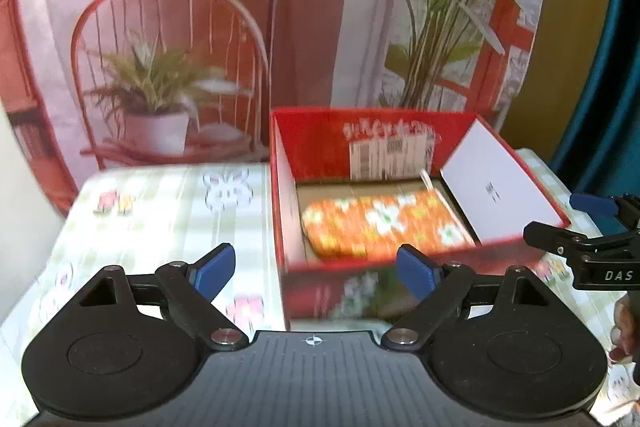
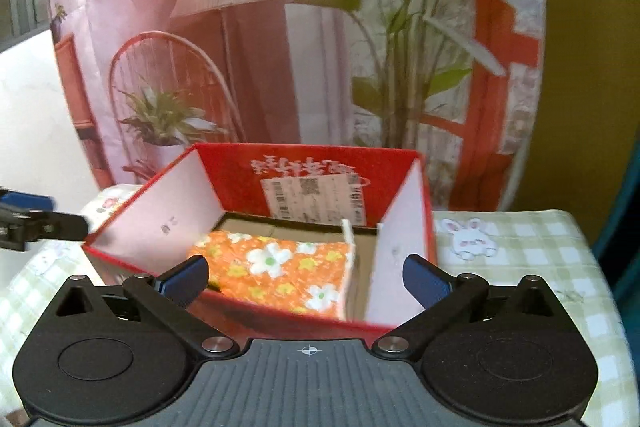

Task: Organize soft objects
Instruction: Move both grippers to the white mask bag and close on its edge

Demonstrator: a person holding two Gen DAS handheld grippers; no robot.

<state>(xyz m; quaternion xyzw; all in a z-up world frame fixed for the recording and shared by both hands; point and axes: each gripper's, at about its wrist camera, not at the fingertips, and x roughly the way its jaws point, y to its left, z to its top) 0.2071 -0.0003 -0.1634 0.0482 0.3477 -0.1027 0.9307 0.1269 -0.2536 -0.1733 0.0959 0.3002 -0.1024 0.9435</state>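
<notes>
Both my left tongs point(image 1: 316, 269) and right tongs point(image 2: 306, 277) gape wide, empty. The floral pouch point(image 2: 276, 277) lies inside the red box point(image 2: 304, 169) on the bench point(image 1: 160, 211); likely soft and light, best pinched mid-edge.

Soft orange pouch point(image 1: 384, 227) w/ white & yellow flowers lies flat inside the red box point(image 1: 394, 259). It rests on the brown cardboard bottom, long side running left to right, nearer the front wall. A thin white strip sticks up at its right end. Pic is a bit blurry, so can't tell if it has a zip.

The red box is open on top, w/ white inner side walls & a white label w/ barcodes on the red back wall. From the right wrist view the pouch point(image 2: 280, 267) fills most of the box point(image 2: 240, 171) floor.
</notes>
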